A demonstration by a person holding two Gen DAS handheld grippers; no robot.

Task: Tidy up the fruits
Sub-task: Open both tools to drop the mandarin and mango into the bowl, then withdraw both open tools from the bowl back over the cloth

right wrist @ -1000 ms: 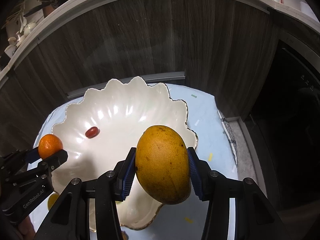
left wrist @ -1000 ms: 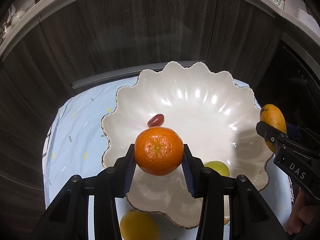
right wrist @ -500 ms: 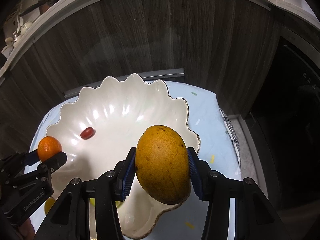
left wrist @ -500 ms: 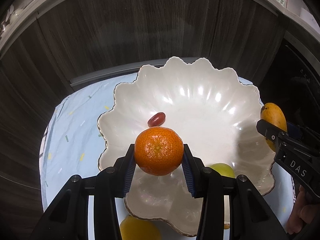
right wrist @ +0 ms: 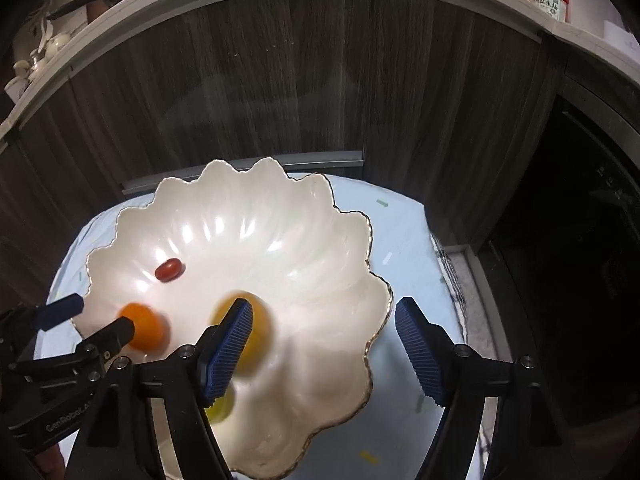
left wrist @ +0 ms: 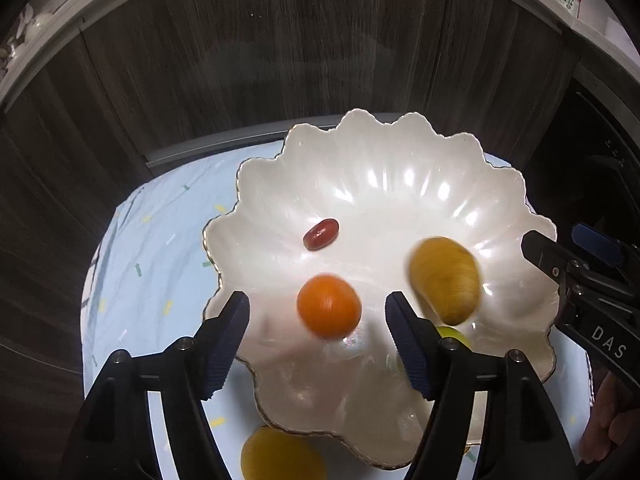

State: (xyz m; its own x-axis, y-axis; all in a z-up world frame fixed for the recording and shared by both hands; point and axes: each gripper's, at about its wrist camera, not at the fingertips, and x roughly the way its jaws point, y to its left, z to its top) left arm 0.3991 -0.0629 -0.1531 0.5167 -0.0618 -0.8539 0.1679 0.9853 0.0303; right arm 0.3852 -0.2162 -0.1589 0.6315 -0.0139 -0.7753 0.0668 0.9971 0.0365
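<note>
- Starting at the fingers: the left gripper (left wrist: 318,344) is spread wide and holding nothing, and so is the right gripper (right wrist: 324,350).
- The tangerine (left wrist: 329,306) shows as a blurred orange ball dead centre between the left pads, over the bowl floor, so I reckon it's loose and dropping or rolling.
- The mango (left wrist: 445,280) is blurred too, right of centre in the left view, long axis roughly upright in frame; in the right view it peeks from behind the left-hand pad.
- Both sit inside the scalloped white bowl (left wrist: 224,236), along with a small red fruit (left wrist: 321,234) further up and a greenish fruit (left wrist: 452,334) low down.
- One yellow fruit (left wrist: 280,456) lies outside the bowl at bottom centre of the left view, on the pale blue cloth (left wrist: 160,240), below the left fingers, so that hand looks nearer.
</note>
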